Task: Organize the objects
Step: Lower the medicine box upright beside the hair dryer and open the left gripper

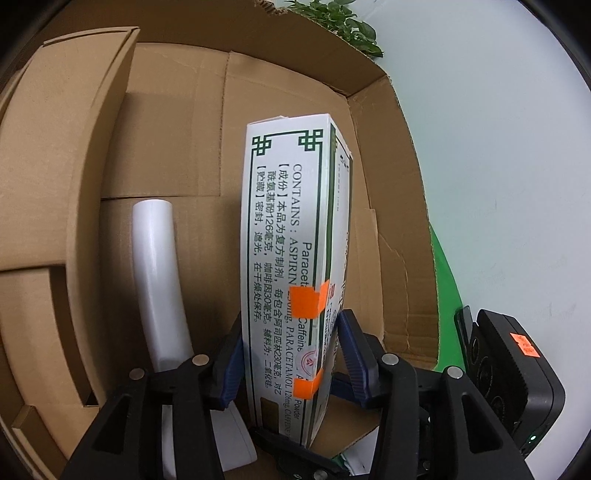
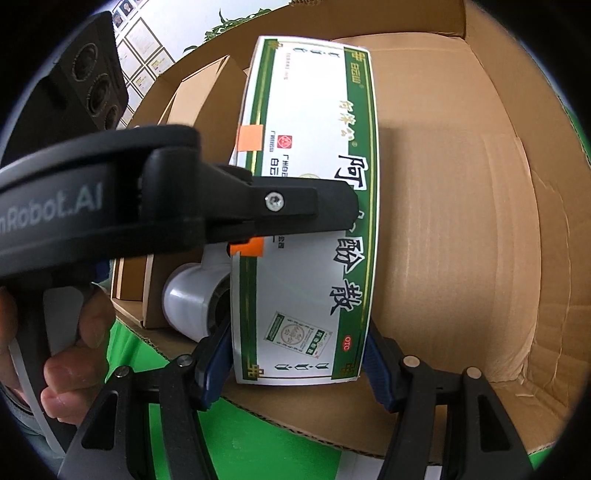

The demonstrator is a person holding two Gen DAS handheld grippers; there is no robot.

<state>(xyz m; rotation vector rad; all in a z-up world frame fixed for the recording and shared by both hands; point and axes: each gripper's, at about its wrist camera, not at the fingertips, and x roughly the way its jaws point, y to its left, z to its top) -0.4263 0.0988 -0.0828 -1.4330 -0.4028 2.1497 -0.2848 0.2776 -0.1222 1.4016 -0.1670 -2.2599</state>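
A white and green medicine box stands on edge inside an open cardboard carton. My left gripper is shut on the box's narrow sides, blue pads against it. In the right wrist view the same box shows its broad printed face, and the left gripper's black finger crosses in front of it. My right gripper has its blue pads at both sides of the box's near end; I cannot tell whether they press on it. A white tube lies in the carton to the left of the box.
Smaller brown cardboard boxes fill the carton's left side. The carton's right wall stands close to the medicine box. A green surface lies under the carton. A plant shows behind the carton.
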